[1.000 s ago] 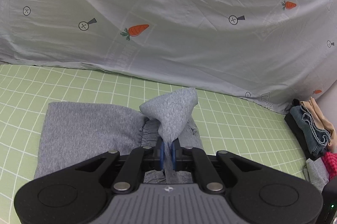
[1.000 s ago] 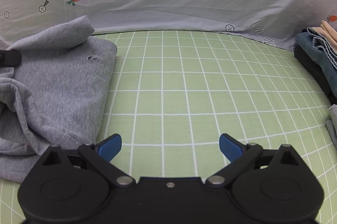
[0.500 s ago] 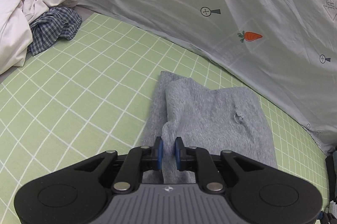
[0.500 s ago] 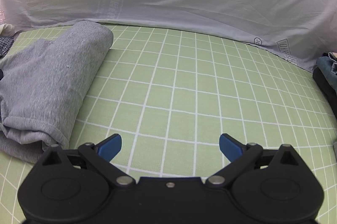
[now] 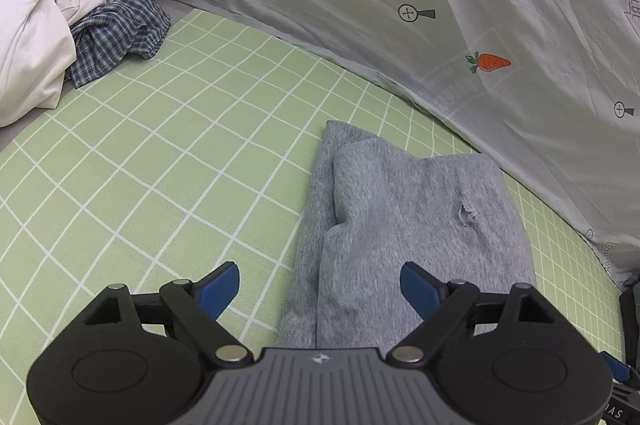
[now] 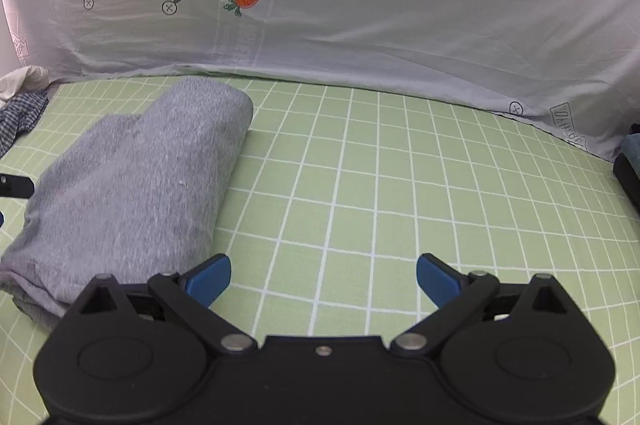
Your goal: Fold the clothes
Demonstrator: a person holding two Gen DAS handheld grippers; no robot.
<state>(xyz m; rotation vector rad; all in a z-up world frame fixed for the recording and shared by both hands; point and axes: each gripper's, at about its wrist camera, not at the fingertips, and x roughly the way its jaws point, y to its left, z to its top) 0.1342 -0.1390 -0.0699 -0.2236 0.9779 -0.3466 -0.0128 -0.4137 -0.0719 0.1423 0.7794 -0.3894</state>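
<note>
A grey knit garment (image 5: 404,221) lies folded in layers on the green grid sheet (image 5: 160,161). It has a small tear on its upper layer. My left gripper (image 5: 320,285) is open just above its near end, with the cloth lying between the blue pads (image 5: 220,285) but not clamped. In the right wrist view the same grey garment (image 6: 132,193) sits to the left as a thick folded bundle. My right gripper (image 6: 322,277) is open over bare sheet, its left pad close to the bundle's near corner.
A white cloth (image 5: 36,25) and a blue checked garment (image 5: 116,37) are heaped at the far left. A pale carrot-print sheet (image 6: 360,5) rises behind the bed. Folded dark and denim clothes (image 6: 630,161) sit at the right edge. Bare green sheet (image 6: 400,185) spreads right of the bundle.
My left gripper has let go of the grey garment and opened wide; the folded layer now lies flat. Both views have swung left along the bed.
</note>
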